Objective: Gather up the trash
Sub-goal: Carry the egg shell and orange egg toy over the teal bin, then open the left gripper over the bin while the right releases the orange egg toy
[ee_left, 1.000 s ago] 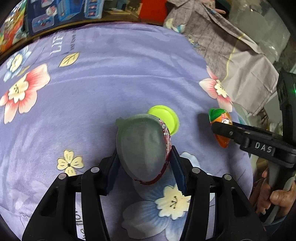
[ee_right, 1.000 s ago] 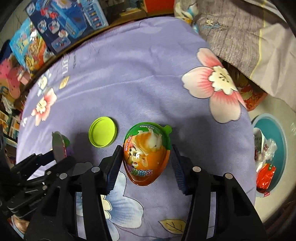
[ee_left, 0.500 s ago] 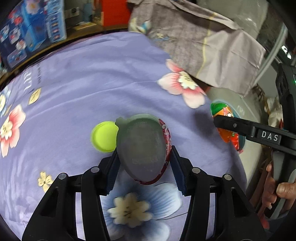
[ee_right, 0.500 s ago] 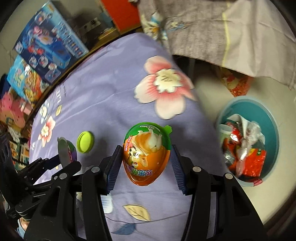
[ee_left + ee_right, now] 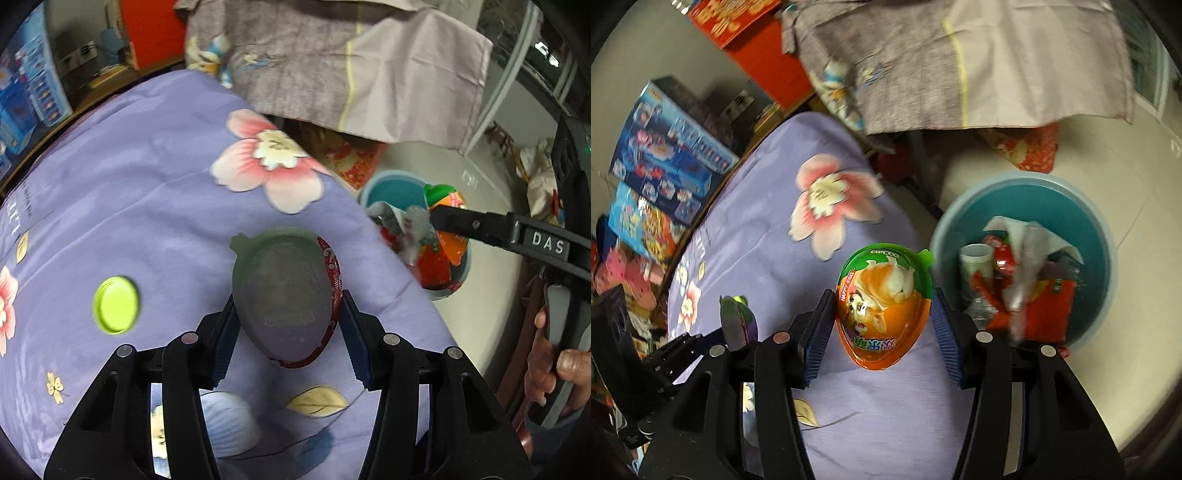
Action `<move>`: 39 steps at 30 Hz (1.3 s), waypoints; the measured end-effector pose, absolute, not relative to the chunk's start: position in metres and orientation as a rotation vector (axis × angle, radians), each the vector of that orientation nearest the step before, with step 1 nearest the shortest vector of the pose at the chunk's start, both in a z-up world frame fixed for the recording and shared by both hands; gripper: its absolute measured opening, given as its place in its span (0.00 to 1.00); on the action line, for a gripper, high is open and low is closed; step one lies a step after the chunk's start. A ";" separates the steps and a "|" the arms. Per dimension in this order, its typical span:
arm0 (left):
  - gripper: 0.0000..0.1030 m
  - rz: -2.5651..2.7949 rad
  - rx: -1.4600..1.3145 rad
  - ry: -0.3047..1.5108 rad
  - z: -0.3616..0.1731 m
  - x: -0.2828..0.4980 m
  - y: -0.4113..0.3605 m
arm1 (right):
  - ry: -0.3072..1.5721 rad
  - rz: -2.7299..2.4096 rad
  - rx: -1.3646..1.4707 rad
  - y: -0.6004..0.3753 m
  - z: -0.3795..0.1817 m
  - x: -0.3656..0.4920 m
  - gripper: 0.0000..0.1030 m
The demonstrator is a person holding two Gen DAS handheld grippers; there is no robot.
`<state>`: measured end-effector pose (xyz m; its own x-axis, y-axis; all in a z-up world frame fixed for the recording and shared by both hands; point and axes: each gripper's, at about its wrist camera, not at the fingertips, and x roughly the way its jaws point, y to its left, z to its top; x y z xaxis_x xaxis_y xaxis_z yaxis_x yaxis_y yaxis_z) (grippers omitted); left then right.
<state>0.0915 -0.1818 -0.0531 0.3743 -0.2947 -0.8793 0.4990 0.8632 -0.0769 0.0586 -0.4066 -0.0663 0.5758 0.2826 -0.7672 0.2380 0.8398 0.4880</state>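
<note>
My left gripper (image 5: 286,334) is shut on a grey egg-shaped shell with a red foil rim (image 5: 282,295), held above the purple flowered cloth (image 5: 147,177). My right gripper (image 5: 882,334) is shut on an orange and green toy egg (image 5: 882,306) printed with a puppy, near the cloth's edge beside the teal trash bin (image 5: 1097,229). The left wrist view shows that same egg (image 5: 448,218) over the bin (image 5: 391,184), gripped by the right gripper, with a person's hand (image 5: 554,369) on the handle. A lime green lid (image 5: 115,310) lies on the cloth at left.
The bin on the pale floor holds red wrappers (image 5: 1034,306), a cup (image 5: 975,262) and crumpled plastic. A grey draped cloth (image 5: 960,62) hangs behind it. Blue toy boxes (image 5: 665,155) stand along the far edge of the table, and a red patterned bag (image 5: 1030,147) lies on the floor.
Both grippers have swung toward the bin side with their eggs still held. The lime lid has slid off to the left in view, and the bin has come into sight.
</note>
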 end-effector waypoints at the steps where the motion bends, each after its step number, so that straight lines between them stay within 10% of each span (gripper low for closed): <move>1: 0.51 -0.521 0.226 1.078 -0.054 0.091 -0.191 | 0.967 0.019 0.609 -0.416 -0.067 0.055 0.49; 30: 0.53 -0.719 0.342 1.155 -0.083 0.110 -0.372 | 0.971 -0.166 0.714 -0.549 -0.080 0.019 0.49; 39: 0.84 -0.680 0.330 1.146 -0.088 0.119 -0.375 | 0.998 -0.167 0.697 -0.548 -0.086 0.032 0.49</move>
<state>0.1186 -0.3748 -0.0878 0.2427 -0.3241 -0.9144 0.6470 0.7563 -0.0964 0.0317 -0.5480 -0.0857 0.5491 0.1786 -0.8165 0.4340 0.7740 0.4611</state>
